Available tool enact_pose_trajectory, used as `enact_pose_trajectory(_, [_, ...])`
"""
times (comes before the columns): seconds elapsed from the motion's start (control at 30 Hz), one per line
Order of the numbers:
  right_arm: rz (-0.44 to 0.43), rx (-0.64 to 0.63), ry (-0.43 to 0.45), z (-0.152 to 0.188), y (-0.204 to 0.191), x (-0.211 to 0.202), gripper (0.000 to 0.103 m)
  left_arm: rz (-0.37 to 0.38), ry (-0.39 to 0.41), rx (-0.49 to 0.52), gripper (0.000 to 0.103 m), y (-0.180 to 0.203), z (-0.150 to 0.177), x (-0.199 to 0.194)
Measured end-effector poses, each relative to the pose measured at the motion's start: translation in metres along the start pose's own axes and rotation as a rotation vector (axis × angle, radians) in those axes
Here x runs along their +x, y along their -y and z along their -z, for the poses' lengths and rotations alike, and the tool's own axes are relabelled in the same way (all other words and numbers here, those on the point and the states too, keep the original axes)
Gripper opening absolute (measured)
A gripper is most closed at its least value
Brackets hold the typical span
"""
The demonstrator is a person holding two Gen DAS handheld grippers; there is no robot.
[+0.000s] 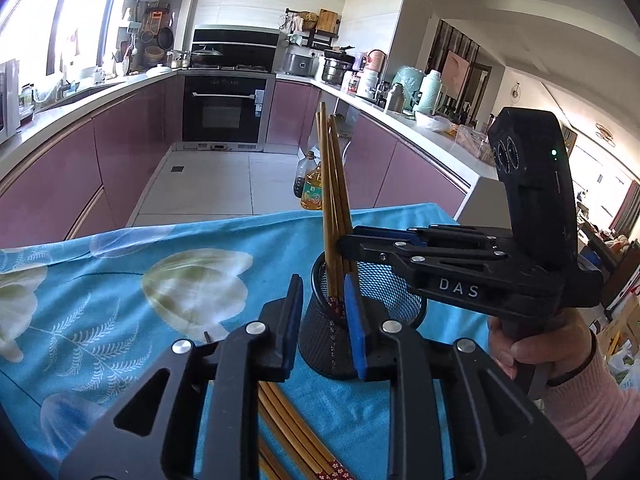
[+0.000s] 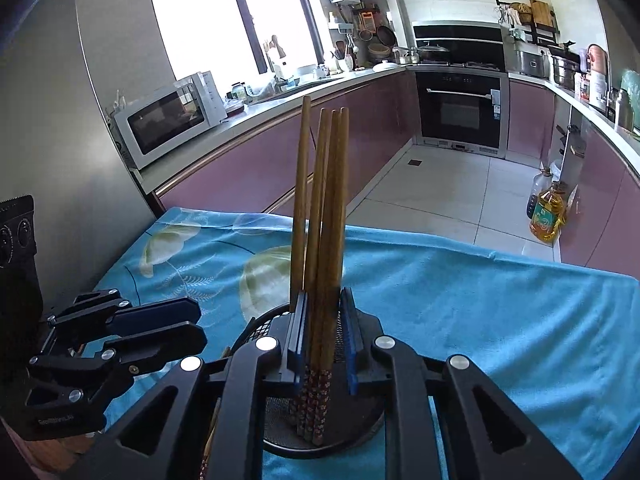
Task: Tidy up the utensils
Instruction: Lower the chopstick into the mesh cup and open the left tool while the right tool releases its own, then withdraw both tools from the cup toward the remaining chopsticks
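A black mesh cup (image 1: 320,344) stands on the blue floral tablecloth (image 1: 120,300). My left gripper (image 1: 322,324) is shut on the cup, its blue pads on both sides. My right gripper (image 1: 346,240) comes in from the right. In the right wrist view the right gripper (image 2: 324,340) sits around a bundle of brown chopsticks (image 2: 324,220) that stand upright in the cup (image 2: 280,432); the jaws show a small gap beside the bundle. The chopsticks (image 1: 332,200) rise well above the rim. More chopsticks (image 1: 288,432) lie flat under my left gripper.
The table's far edge (image 2: 480,248) drops to a tiled kitchen floor. An oil bottle (image 2: 546,216) stands on the floor by the purple cabinets. The left gripper (image 2: 120,344) shows at the left in the right wrist view.
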State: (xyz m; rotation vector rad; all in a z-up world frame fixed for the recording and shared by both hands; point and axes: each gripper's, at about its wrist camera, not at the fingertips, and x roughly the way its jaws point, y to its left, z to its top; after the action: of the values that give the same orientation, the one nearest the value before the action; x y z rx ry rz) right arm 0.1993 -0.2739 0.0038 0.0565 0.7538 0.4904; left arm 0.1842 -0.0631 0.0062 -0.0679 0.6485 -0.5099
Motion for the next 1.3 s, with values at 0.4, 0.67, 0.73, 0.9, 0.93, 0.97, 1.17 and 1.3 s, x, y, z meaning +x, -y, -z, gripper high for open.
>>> enact_pose_trajectory(0.4, [0.048, -0.018, 0.092, 0.019, -0.008, -0.048, 0.029, -0.079, -0.002, -0.051, 0.037, -0.024, 0.047, -0.030])
enact_pose_trajectory(0.67, [-0.081, -0.124, 0.036, 0.069, -0.055, -0.059, 0.036, -0.135, -0.071, -0.023, 0.041, -0.025, 0.086, -0.041])
enact_pose_trajectory(0.73, [-0.086, -0.136, -0.020, 0.083, -0.062, -0.045, 0.036, -0.141, -0.096, -0.020, 0.041, -0.025, 0.097, -0.040])
enact_pose_trajectory(0.9, [-0.093, -0.098, -0.121, 0.108, -0.070, -0.013, 0.036, -0.151, -0.152, -0.016, 0.041, -0.021, 0.119, -0.035])
enact_pose_trajectory(0.93, [-0.088, -0.099, -0.129, 0.111, -0.072, -0.009, 0.036, -0.150, -0.160, -0.017, 0.041, -0.020, 0.122, -0.034])
enact_pose_trajectory(0.97, [-0.088, -0.092, -0.137, 0.113, -0.073, -0.006, 0.036, -0.153, -0.169, -0.019, 0.041, -0.021, 0.125, -0.034])
enact_pose_trajectory(1.17, [-0.060, -0.069, -0.160, 0.123, -0.072, 0.004, 0.036, -0.162, -0.204, -0.038, 0.041, -0.026, 0.135, -0.031])
enact_pose_trajectory(1.3, [-0.044, -0.069, -0.159, 0.123, -0.073, 0.007, 0.036, -0.167, -0.215, -0.035, 0.041, -0.027, 0.138, -0.030])
